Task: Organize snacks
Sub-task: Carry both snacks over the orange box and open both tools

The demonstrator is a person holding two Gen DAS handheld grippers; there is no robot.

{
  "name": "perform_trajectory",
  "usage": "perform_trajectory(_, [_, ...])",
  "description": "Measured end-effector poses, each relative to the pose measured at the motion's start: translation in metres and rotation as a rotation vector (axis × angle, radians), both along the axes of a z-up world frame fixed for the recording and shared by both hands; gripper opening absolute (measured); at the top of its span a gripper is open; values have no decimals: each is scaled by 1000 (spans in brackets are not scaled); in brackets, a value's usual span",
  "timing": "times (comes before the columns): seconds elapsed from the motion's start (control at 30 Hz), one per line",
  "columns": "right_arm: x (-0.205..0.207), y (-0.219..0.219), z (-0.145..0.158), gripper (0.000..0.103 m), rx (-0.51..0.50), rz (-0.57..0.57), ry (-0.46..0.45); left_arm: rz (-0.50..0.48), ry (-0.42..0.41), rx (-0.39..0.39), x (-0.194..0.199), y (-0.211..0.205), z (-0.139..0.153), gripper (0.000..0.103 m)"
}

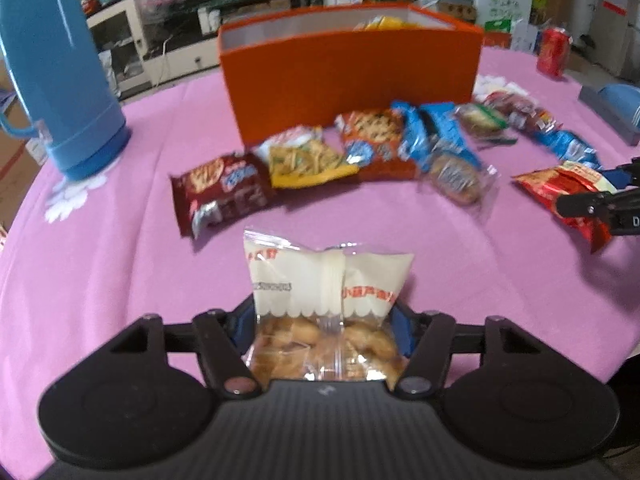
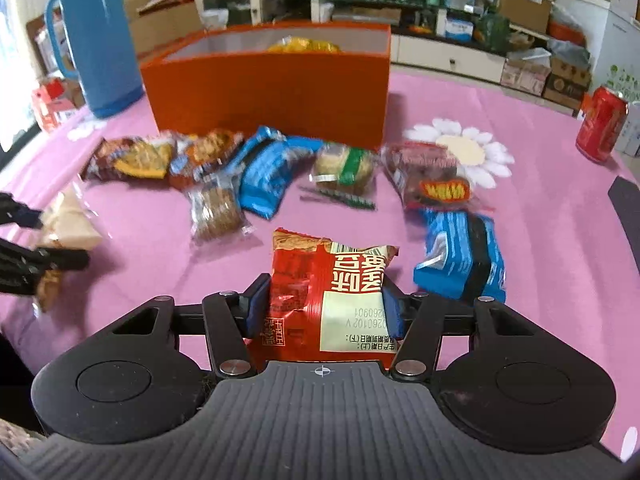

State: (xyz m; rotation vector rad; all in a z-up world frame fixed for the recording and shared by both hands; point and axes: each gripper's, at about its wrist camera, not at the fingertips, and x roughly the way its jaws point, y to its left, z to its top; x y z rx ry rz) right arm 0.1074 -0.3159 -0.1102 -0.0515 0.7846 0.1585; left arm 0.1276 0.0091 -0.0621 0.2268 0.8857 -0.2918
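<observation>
A row of snack packets (image 1: 320,156) lies just before the orange box (image 1: 352,76), barring a low approach; the box top is open above; bare pink surface (image 1: 120,280) lies nearer; a blue thermos (image 1: 60,72) stands left, a red can (image 2: 602,124) right.

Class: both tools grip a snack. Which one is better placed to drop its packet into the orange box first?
Probably the right tool: its red foil packet faces the rectangular orange box centrally, whereas the left tool, gripping the white-and-clear biscuit bag, looks farther back.

Both wrist views look low and close across the table (image 1: 120,264) toward the orange box (image 1: 352,80), sharing it.
</observation>
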Motion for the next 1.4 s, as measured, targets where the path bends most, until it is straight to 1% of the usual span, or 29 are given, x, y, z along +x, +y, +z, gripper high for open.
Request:
perform_trajectory(0.03, [2,1,-5,40,-5,1,13,8,2,6,1,0,-2,77])
perform_trajectory(0.1, [2,2,-12,42,-20,3,23,6,-2,14,1,0,-2,82])
perform_trajectory(0.13, [3,2,-14,47,-24,3,27,0,-18,24,-1,-1,-2,88])
perform_trajectory(0.17, [3,1,-15,50,-22,2,32,-5,-31,36,-3,-1,-3,91])
perform_trajectory(0.23, [4,1,-17,55,-28,4,29,-15,-44,56,-5,-1,-8,90])
perform_trajectory(0.27, [3,0,-18,55,-32,6,22,-22,-56,34,-7,3,-9,81])
perform_trajectory(0.3, [2,-1,-19,55,-24,10,14,-37,-55,-3,-10,8,-7,77])
perform_trajectory(0.33, [1,-3,-19,49,-16,16,7,-39,-62,-15,-11,12,-5,69])
perform_trajectory(0.37, [-2,-4,-19,41,-15,22,-4,-39,-69,-22,-13,14,-3,62])
perform_trajectory(0.43, [-6,-5,-16,39,-19,19,-11,-16,-75,-41,-14,19,4,60])
perform_trajectory(0.47, [-7,-6,-14,39,-8,16,-14,-10,-82,-69,-14,21,10,60])
perform_trajectory(0.53, [-11,-10,-2,38,56,15,-35,-4,-100,-137,-11,23,26,60])
perform_trajectory(0.6, [-13,-15,18,38,139,10,-79,0,-117,-199,-2,23,43,60])
perform_trajectory(0.67, [-5,-18,38,38,216,10,-122,15,-133,-250,24,18,63,60])
perform_trajectory(0.73, [18,-19,58,38,267,15,-153,41,-174,-274,56,10,80,60])
perform_trajectory(0.77, [33,-18,68,38,277,18,-171,57,-196,-285,75,7,89,60])
perform_trajectory(0.8, [50,-16,80,38,272,16,-201,73,-212,-300,94,4,95,60])
perform_trajectory(0.87, [84,-10,97,38,246,0,-257,95,-217,-331,131,-4,102,60])
perform_trajectory(0.93, [121,-5,107,38,227,-26,-304,110,-218,-331,167,-15,104,60])
perform_trajectory(1.0, [157,1,107,38,207,-57,-336,112,-206,-308,199,-30,101,60])
perform_trajectory(1.07, [183,6,98,38,214,-79,-336,105,-188,-287,228,-46,94,60])
perform_trajectory(1.17, [214,10,72,38,276,-113,-284,95,-166,-245,260,-63,85,60])
perform_trajectory(1.2, [224,12,63,38,292,-109,-261,99,-163,-227,267,-68,80,60])
perform_trajectory(1.23, [231,16,55,38,287,-102,-245,108,-154,-214,275,-69,76,60])
perform_trajectory(1.27, [236,20,49,39,255,-106,-237,116,-140,-204,283,-71,69,60])
perform_trajectory(1.3, [239,25,45,39,195,-120,-246,125,-122,-197,290,-71,63,60])
perform_trajectory(1.33, [243,26,43,39,176,-126,-252,134,-105,-187,295,-71,58,60])
perform_trajectory(1.4, [246,26,43,39,169,-119,-242,139,-78,-159,302,-71,46,65])
